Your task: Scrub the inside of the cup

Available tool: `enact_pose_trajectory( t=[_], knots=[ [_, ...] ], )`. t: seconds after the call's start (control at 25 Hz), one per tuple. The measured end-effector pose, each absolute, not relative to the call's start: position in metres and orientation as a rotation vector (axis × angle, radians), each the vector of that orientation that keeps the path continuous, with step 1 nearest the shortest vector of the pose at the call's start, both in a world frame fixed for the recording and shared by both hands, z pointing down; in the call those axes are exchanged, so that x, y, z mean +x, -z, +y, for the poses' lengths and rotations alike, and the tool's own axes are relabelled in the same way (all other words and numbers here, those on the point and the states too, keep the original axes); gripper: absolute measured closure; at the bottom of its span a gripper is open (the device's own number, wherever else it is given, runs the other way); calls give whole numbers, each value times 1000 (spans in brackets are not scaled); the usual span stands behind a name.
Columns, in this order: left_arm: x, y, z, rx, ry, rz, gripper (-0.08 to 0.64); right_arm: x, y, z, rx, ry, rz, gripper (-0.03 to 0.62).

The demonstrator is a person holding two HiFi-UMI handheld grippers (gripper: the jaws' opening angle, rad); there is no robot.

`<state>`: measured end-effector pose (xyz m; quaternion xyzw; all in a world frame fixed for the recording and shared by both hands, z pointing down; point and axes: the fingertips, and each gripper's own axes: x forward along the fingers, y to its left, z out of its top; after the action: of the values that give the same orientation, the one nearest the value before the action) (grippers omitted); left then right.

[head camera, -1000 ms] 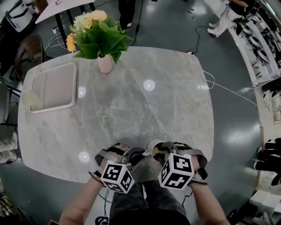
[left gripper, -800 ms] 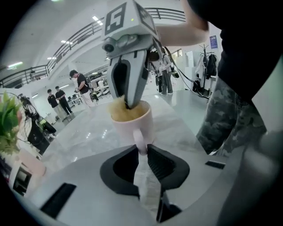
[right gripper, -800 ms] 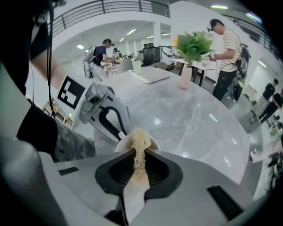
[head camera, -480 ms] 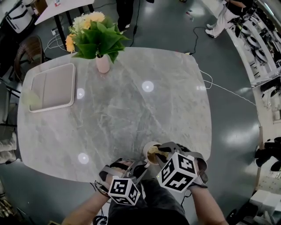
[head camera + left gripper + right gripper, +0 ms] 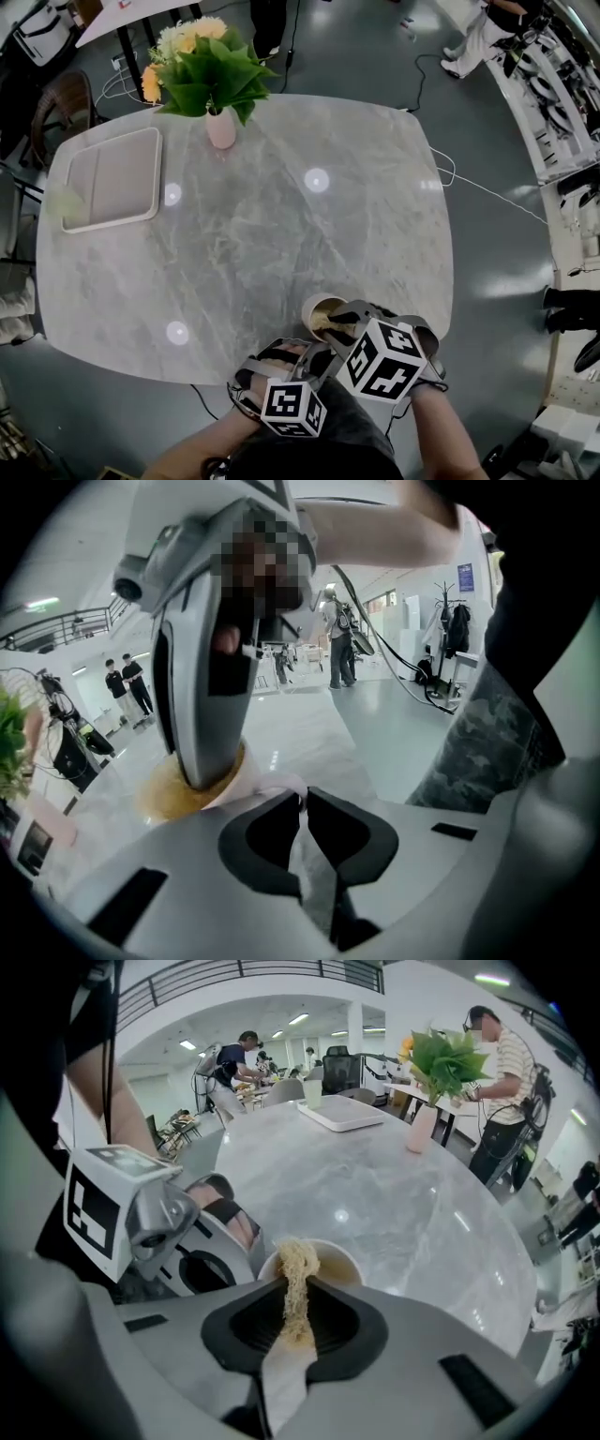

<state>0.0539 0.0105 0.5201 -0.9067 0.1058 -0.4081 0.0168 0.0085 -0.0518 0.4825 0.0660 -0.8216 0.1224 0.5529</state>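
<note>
While the left gripper (image 5: 302, 803) nips the pale rim of the cup (image 5: 183, 794) between jaws that have just been closing to a narrow slit, the right gripper (image 5: 298, 1286) stands over the cup's mouth, its jaws tight on a strip of stringy tan scrubber (image 5: 298, 1265). The cup stands upright on the marble table (image 5: 281, 216), near the edge closest to the person, with both grippers crowded against it. The scrubber's free end lies at the rim and seems to dip just inside. In the left gripper view the right gripper's tip comes down into the opening. As I judge it, the scrubbing is only at an early stage. The cup is steadied and the scrubber is at the mouth, but the inner wall looks tan all round where it shows. What is left is the real work: rubbing round the wall and down to the bottom, which no view shows.
</note>
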Motion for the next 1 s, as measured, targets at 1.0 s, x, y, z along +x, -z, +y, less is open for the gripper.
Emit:
enact_pose_trajectory(
  t=[1.0],
  knots=[
    [-8, -531, -19, -3043, 1405, 657, 515, 17, -499, -56, 109, -101, -1937, 532]
  ],
)
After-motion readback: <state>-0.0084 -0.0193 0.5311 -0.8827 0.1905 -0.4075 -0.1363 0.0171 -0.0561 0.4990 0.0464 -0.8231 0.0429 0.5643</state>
